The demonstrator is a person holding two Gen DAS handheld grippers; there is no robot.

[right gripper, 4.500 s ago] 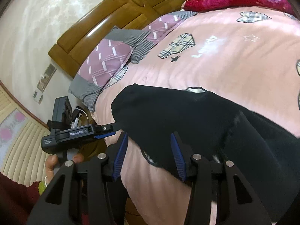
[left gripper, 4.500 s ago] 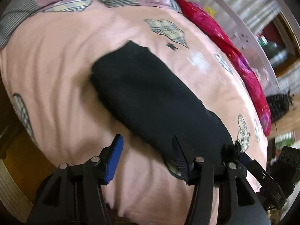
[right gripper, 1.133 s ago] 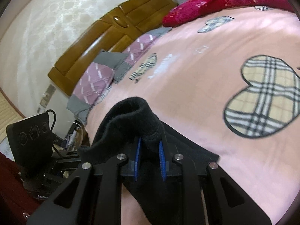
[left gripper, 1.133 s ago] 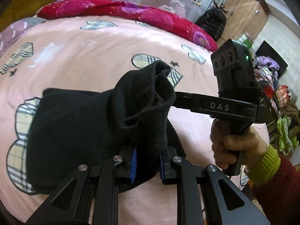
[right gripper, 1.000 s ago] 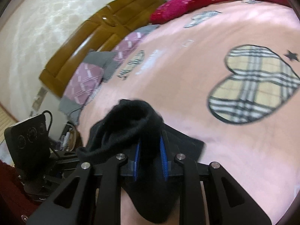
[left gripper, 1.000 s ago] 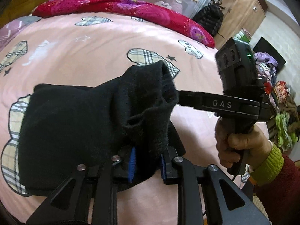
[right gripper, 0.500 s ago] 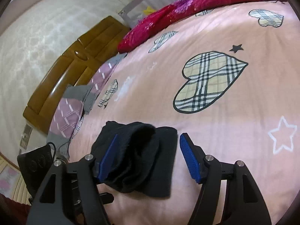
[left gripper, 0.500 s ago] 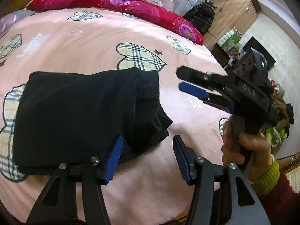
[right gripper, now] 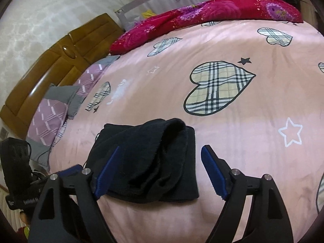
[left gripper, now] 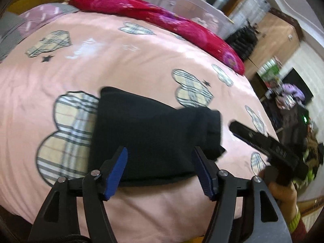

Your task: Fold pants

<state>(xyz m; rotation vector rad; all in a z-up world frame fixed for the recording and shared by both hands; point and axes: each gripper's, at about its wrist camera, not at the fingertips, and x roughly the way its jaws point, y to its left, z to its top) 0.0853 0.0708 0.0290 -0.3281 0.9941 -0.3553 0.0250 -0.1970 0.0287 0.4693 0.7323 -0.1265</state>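
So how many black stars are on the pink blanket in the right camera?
2. One black star sits by the big plaid heart's point. The second black star lies just under the plaid diamond. The folded pants may hide more.

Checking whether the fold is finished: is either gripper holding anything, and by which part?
Nothing is held. The left gripper and right gripper are open above the folded black pants on the pink bedspread.

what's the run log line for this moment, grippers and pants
left gripper: open, empty | right gripper: open, empty | black pants: folded bundle on pink bedspread, untouched
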